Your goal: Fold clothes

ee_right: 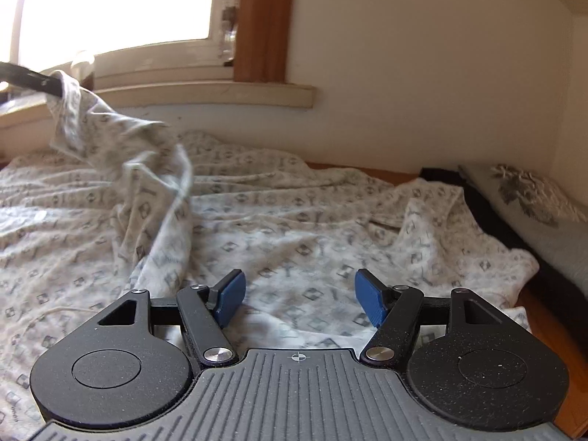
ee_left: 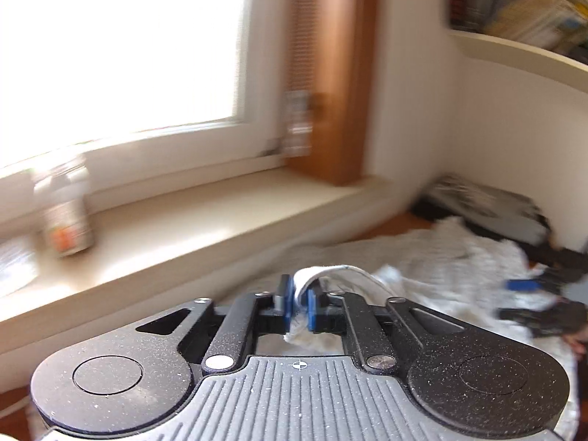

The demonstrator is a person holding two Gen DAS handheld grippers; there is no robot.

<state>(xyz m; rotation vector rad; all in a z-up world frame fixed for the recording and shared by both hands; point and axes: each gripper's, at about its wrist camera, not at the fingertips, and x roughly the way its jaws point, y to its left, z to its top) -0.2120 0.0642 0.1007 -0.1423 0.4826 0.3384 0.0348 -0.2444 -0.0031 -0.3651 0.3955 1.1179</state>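
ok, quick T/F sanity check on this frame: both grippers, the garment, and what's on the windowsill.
1. The left gripper is shut on a fold of the patterned garment. True.
2. The right gripper is clamped on the garment. False: its jaws stand open, with nothing between the pads.
3. Part of the garment is lifted off the surface toward the window. True: the left gripper holds a bunch raised at the left of the right wrist view.
4. The windowsill is bare. False: a jar stands on it, blurred.
5. The garment is plain white. False: it carries a repeating dark print.
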